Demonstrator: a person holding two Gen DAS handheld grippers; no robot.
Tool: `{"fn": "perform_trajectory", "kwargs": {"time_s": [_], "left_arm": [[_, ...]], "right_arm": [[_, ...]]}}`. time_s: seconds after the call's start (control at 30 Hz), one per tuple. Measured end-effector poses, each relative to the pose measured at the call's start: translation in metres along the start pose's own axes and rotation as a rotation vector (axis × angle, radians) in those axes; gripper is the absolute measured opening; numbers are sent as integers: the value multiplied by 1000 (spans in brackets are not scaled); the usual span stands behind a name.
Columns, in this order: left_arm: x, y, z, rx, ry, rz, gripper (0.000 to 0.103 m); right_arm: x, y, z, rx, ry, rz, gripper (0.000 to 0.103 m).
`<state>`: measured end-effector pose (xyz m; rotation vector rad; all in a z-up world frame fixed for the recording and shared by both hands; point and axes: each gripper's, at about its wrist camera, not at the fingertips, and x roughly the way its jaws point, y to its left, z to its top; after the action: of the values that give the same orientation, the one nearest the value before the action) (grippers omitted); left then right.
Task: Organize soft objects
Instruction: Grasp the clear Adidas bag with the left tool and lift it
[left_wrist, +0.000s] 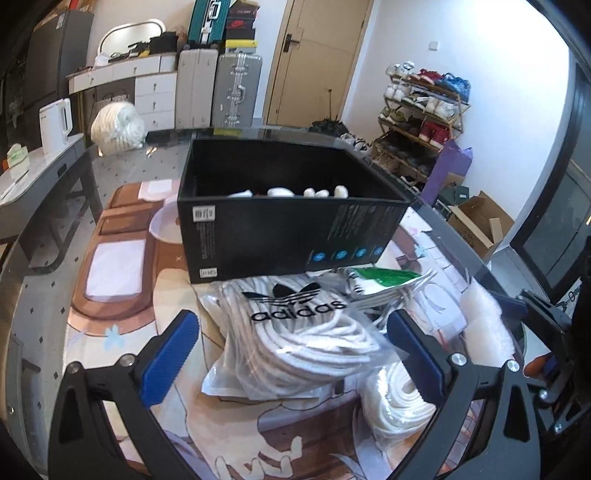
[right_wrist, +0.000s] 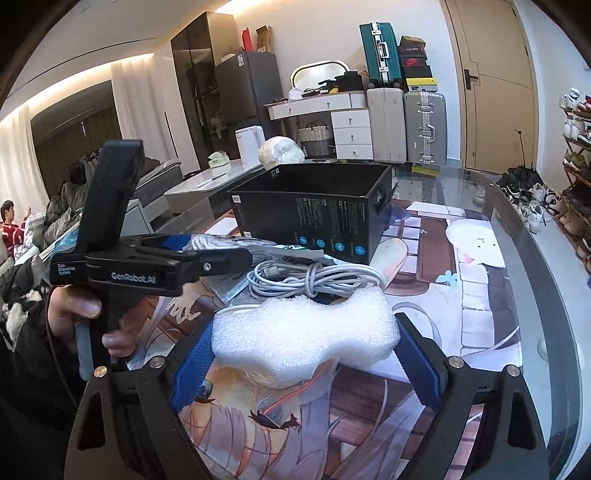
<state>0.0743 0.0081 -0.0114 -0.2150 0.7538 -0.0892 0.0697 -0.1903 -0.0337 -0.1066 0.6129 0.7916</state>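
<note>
A black open box (left_wrist: 288, 225) stands on the table with several small white soft pieces (left_wrist: 280, 192) inside; it also shows in the right wrist view (right_wrist: 314, 210). My left gripper (left_wrist: 291, 354) is open, its blue pads on either side of a clear Adidas bag of white rope (left_wrist: 295, 332), not closed on it. A second white rope bundle (left_wrist: 399, 402) lies to its right. My right gripper (right_wrist: 303, 362) is shut on a white foam block (right_wrist: 303, 332), which also shows in the left wrist view (left_wrist: 487, 325). The left gripper body (right_wrist: 147, 266) shows at left in the right wrist view.
A coiled white cable (right_wrist: 314, 277) and a green-and-white packet (left_wrist: 384, 277) lie in front of the box. A white plate (left_wrist: 166, 225) sits left of the box. A white bundle (left_wrist: 116, 127) rests at the far table edge. The round glass table (right_wrist: 517, 229) carries a printed mat.
</note>
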Motion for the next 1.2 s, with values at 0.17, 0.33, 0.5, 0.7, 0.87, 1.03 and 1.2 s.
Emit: {"fn": "perform_trajectory", "kwargs": {"time_s": [0.17,0.33,0.5,0.7,0.87,1.03,1.2], "left_arm": [[0,-1,-2,-1,4,-29,77],[-3,1,-6,12,1,-5,54],[-8,6,-11,22,-11,-1,46],[-20,6,-17,33,-37,1,45],[-38,8,-20,40,-75,9,45],[-55,11,-19,32,-113,11,45],[-66,11,-13,31,-133,4,45]], "right_arm": [[-2,0,0,2,0,2,92],[-3,2,-1,-2,-4,4,92],[-3,5,-2,-7,-4,6,92],[-2,4,-2,-7,-11,4,92],[-4,7,2,-9,-23,4,92],[-5,12,7,-19,-30,8,92],[-7,14,20,1,-27,18,92]]}}
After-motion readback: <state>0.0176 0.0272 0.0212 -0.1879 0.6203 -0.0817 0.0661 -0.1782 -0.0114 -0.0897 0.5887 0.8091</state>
